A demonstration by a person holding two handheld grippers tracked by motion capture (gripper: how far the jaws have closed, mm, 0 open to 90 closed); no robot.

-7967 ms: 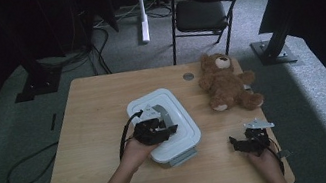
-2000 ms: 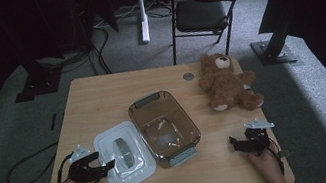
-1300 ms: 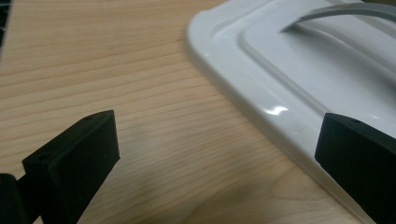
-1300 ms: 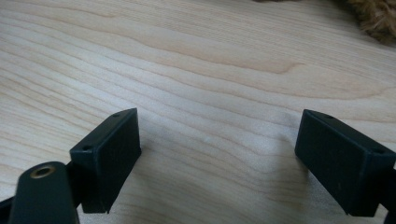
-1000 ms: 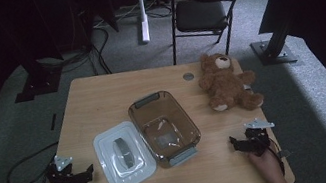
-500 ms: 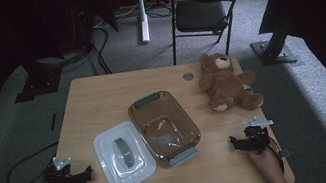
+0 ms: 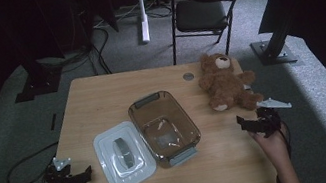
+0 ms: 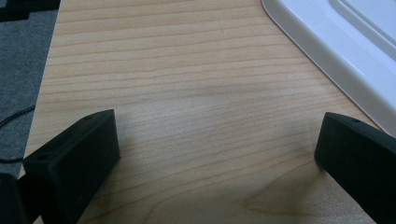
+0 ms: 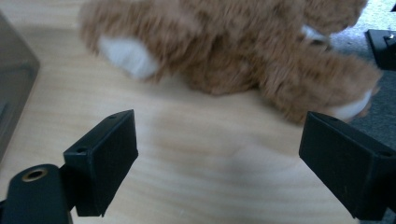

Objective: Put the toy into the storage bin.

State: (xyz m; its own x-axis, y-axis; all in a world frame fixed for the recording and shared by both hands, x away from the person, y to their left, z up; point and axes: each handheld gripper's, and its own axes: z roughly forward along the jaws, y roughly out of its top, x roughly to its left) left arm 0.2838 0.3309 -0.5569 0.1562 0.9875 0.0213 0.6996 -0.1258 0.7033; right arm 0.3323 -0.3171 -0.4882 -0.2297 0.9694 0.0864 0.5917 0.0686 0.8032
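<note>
My right gripper has its fingers spread wide, aimed at the teddy bear lying at the bench's far right. My left gripper rests spread beside the white lid, leaving the brown box uncovered for teddy.

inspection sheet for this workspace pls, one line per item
Surface: light wooden table, round grommet near far edge.
Job's things: clear brown plastic container, open; white plastic lid lying flat beside it; brown teddy bear lying to its right.
Clutter: nothing seen.
Grippers: left gripper open, empty; right gripper open, aimed at the bear.
Cables: black cable on carpet, left.
Surroundings: black folding chair, grey carpet.
</note>
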